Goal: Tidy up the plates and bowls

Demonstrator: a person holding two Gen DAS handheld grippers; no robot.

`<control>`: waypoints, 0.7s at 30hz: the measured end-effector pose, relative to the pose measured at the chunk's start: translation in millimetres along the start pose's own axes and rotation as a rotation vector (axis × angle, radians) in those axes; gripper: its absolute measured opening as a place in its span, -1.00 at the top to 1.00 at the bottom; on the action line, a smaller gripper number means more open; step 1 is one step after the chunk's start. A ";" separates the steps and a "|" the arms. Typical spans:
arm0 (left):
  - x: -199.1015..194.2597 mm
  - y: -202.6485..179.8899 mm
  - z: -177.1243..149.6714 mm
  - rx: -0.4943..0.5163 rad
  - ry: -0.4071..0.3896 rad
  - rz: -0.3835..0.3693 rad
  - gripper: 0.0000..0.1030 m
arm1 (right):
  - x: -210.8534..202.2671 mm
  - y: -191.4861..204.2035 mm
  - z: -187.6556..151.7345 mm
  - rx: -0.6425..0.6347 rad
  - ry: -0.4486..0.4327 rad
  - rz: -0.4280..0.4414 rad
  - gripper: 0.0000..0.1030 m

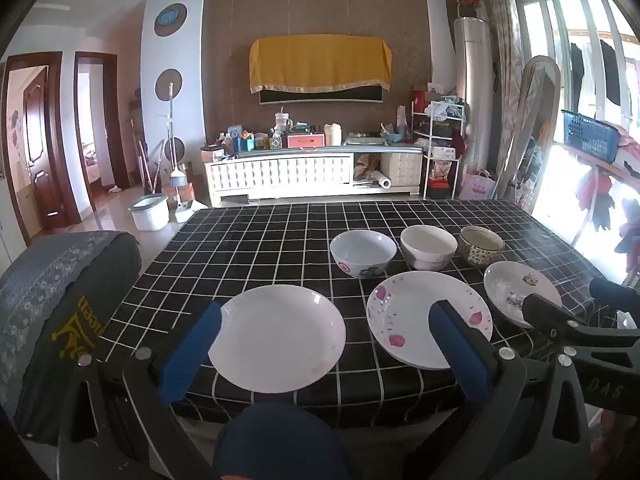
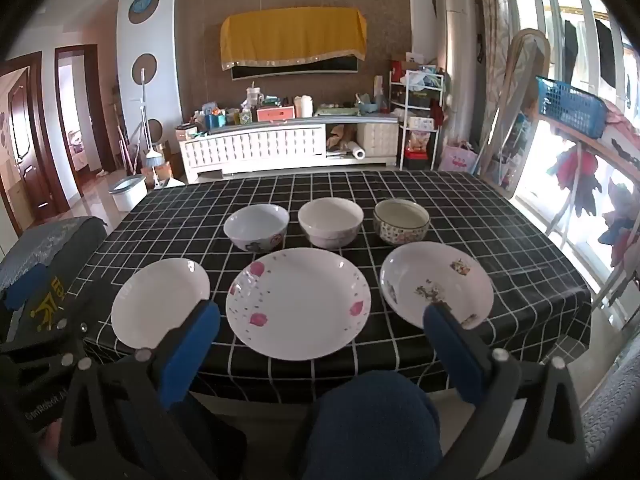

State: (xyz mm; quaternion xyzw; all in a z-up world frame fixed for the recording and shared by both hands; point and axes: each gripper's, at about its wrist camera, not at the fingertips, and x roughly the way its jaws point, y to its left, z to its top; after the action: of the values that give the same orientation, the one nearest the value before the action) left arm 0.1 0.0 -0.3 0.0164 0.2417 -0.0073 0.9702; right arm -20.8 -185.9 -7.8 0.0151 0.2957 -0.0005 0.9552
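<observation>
Plates (image 2: 298,300) and bowls (image 2: 256,226): glossy, smooth, ceramic-looking. Table (image 2: 500,216) covering: smooth checked cloth, slight sheen. Left tool (image 1: 324,344) and right tool (image 2: 320,340): matt black plastic, blue foam-like pads (image 2: 188,356), metal rivets.

Both cams sit low at the near edge of the checkered table (image 1: 256,240), looking across it toward the TV cabinet (image 2: 256,148). The left view hangs back over the plain white plate (image 1: 276,336); the right view centers the pink-petal plate (image 2: 298,302). Both catch all six dishes.
</observation>
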 end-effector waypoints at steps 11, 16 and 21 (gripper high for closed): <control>-1.4 1.8 -1.5 -0.004 0.006 0.000 -0.99 | 0.5 -2.8 -0.1 0.006 0.002 -0.004 -1.00; -0.2 1.2 -2.1 -0.004 0.006 0.001 -0.99 | -0.2 0.3 -0.9 0.004 0.003 -0.005 -1.00; 0.1 1.3 -3.1 -0.003 0.008 0.004 -0.99 | 1.9 -1.1 -0.3 0.002 0.006 -0.006 -1.00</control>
State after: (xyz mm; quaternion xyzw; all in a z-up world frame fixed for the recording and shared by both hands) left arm -1.2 1.4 -3.0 0.0155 0.2456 -0.0050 0.9692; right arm -19.3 -186.9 -9.2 0.0150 0.2985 -0.0038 0.9543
